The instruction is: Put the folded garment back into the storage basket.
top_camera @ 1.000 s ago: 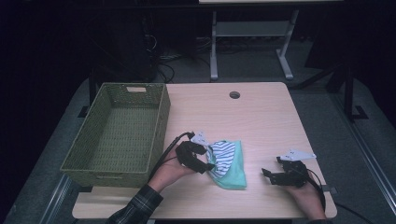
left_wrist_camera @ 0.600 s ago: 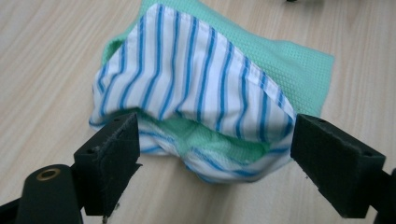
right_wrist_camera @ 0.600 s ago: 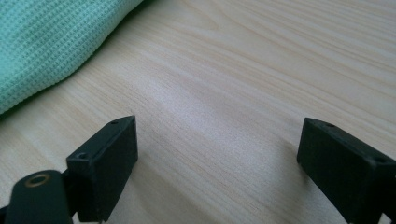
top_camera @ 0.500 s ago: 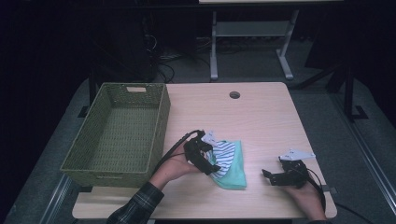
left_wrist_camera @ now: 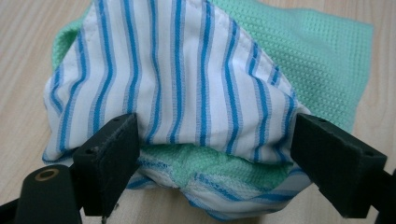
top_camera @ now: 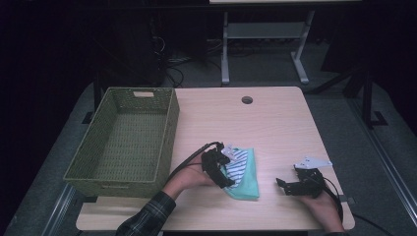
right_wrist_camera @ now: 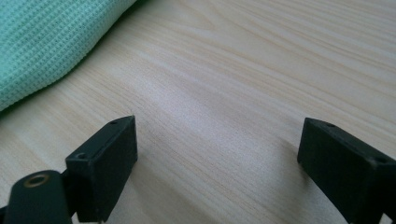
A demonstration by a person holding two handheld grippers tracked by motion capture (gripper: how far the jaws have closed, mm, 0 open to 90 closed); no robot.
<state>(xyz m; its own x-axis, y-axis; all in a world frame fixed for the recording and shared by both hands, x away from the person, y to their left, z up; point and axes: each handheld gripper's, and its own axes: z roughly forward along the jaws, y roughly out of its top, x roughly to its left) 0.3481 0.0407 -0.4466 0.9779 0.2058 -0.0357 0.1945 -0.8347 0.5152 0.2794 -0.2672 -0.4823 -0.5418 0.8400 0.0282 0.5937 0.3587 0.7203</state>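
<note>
While bare tabletop (top_camera: 275, 128) surrounds it, cloth (top_camera: 244, 173) lies mid-table.

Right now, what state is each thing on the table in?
Striped cloth: folded, lying on the green cloth, its near edge between the left gripper's jaws.
Green cloth: folded, flat on the table.
Basket: upright, empty, at the table's left edge.
Left gripper: open, jaws have just been opening, either side of the cloth bundle, not pressing.
Right gripper: open, nothing between the jaws, low over bare wood beside the green cloth.
</note>
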